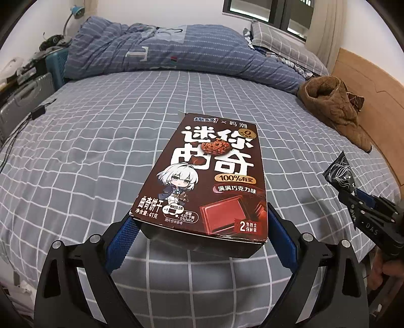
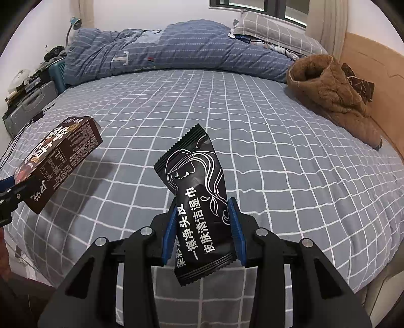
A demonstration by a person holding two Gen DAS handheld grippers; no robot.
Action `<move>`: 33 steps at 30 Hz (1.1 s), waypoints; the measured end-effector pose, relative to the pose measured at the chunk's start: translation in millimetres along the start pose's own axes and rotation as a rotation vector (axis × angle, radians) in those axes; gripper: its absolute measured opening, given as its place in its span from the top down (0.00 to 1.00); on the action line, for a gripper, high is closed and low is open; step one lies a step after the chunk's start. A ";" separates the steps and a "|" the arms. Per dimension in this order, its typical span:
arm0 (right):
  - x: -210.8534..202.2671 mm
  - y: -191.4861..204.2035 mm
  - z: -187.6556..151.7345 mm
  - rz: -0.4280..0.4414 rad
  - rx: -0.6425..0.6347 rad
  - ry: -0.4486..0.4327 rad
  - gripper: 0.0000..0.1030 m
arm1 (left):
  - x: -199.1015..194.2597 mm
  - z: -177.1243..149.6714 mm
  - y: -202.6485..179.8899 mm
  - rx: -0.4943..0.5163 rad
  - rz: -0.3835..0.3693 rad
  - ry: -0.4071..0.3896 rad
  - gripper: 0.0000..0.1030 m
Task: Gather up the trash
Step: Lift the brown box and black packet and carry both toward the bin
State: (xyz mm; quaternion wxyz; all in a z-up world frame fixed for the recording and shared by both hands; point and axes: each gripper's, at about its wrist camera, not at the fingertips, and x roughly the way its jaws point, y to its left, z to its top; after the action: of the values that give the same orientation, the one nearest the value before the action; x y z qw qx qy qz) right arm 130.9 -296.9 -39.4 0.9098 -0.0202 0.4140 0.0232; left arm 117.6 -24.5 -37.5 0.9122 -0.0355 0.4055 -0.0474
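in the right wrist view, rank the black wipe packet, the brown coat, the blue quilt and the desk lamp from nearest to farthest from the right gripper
1. Black wipe packet: clamped in the right gripper.
2. Brown coat: ahead on the right, beside the headboard.
3. Blue quilt: bunched along the far edge of the bed.
4. Desk lamp: far left corner, behind the quilt.

Cookie box dark brown, white lettering. Wipe sachet black, white line art. Bedsheet grey, white grid. Quilt blue, striped. Garment brown.

Checked bed; window; white walls
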 end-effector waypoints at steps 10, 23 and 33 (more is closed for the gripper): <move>-19.8 12.2 -7.9 0.012 -0.001 -0.015 0.64 | -23.0 -10.3 -1.3 0.007 -0.006 -0.012 0.11; -48.0 27.5 -23.9 0.024 -0.008 -0.026 0.64 | -47.8 -30.2 -5.6 0.004 -0.017 -0.013 0.11; -67.9 37.9 -41.6 0.024 -0.025 -0.028 0.64 | -55.8 -36.6 -6.7 0.005 -0.017 -0.016 0.11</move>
State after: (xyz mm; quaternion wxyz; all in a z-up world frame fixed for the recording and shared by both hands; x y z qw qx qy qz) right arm 52.8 -263.1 -16.2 0.9149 -0.0261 0.4009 0.0395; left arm 52.8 -25.7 -20.2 0.9151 -0.0370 0.3976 -0.0559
